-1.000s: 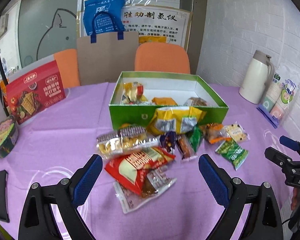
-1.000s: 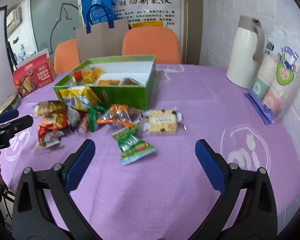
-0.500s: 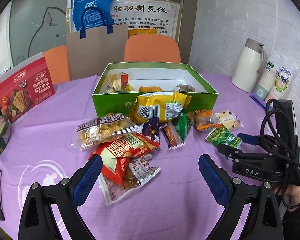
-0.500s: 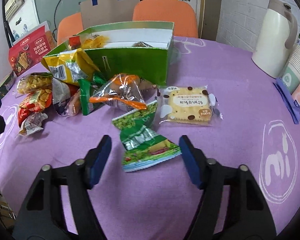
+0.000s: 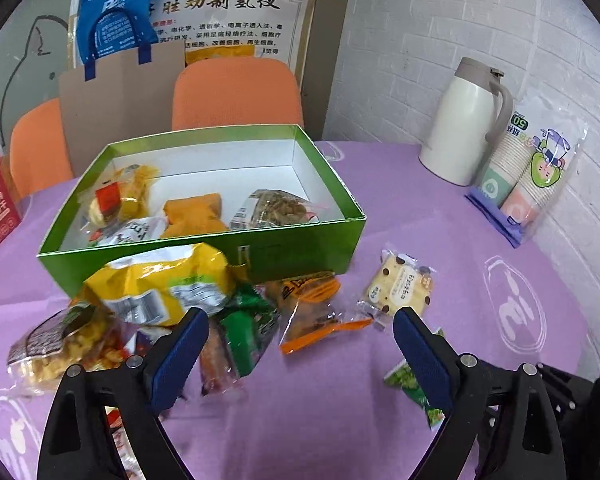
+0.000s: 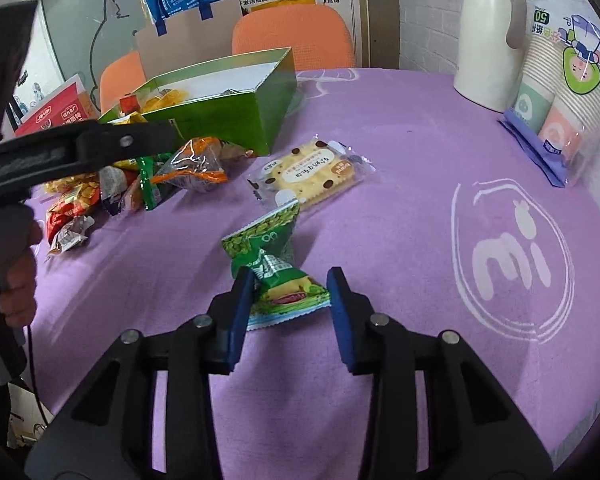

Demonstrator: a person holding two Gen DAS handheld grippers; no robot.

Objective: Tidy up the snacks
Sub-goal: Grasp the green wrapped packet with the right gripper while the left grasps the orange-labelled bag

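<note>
The right gripper (image 6: pixel 290 300) has its two blue pads set either side of the green pea packet (image 6: pixel 276 276), jaws apart and narrowed around the crinkled near end; whether the left pad is already touching the wrapper I cannot tell. The packet lies on the purple tablecloth (image 6: pixel 400 208), its far end twisted up toward the cookie packet (image 6: pixel 308 176), which lies just beyond the tips. Further ahead and to the left of those tips sits the green box (image 6: pixel 236 120), already holding a few snacks. To do this well, I'd say close on the fatter body of the packet and not only the thin sealed edge, squeezing gently since the wrapper looks slippery, then lift straight before swinging toward the box. The left gripper (image 5: pixel 300 340) hangs wide apart, holding nothing, over the heap at the box's front wall, with the orange wrapped snack (image 5: pixel 316 312) between its pads and the yellow bag (image 5: pixel 160 284) just left of them.
</note>
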